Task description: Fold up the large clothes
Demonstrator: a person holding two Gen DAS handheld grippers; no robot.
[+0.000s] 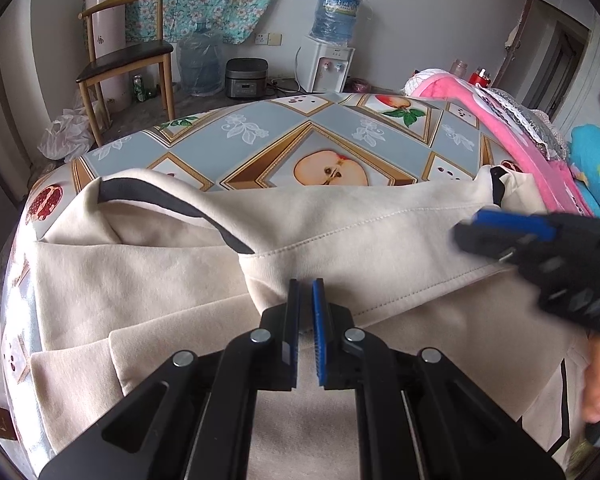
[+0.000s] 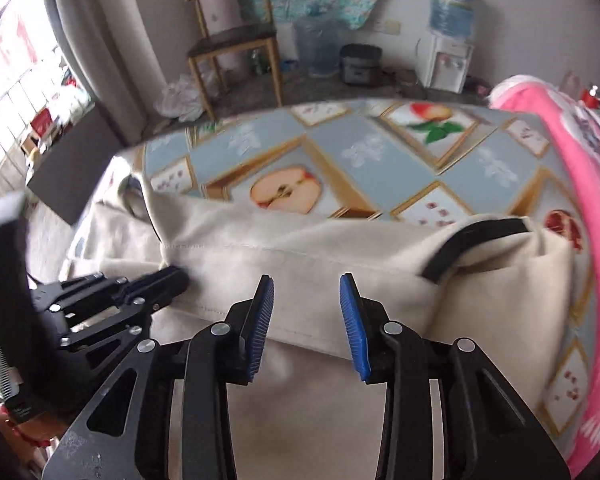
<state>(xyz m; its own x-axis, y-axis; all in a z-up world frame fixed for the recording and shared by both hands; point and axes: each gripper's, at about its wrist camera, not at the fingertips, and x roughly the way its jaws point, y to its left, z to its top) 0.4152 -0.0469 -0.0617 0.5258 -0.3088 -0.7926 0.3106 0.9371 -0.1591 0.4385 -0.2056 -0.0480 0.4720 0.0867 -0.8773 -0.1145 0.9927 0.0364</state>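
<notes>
Currently the cream garment (image 1: pixel 340 232) lies spread across the surface (image 1: pixel 260 132), part-folded, with its stitched hem running from the centre out to the right and a black-trimmed corner on each side.

Left hand-held gripper (image 1: pixel 306 300): jaws all but closed at the hem fold; the cloth appears pinched between the tips, though the contact itself is partly hidden. It points steeply down at the garment.

Right hand-held gripper (image 2: pixel 307 316): jaws part-open, nothing between the pads, poised above the same hem, also angled down; blur suggests it is in motion.

Recommendation: the left should keep the hem pinned while the right takes the hem edge further right, near the black trim (image 2: pixel 472 240), gripping both layers squarely. Both ends should then travel together so the fold line stays straight and no slack bunches between the two grips.
</notes>
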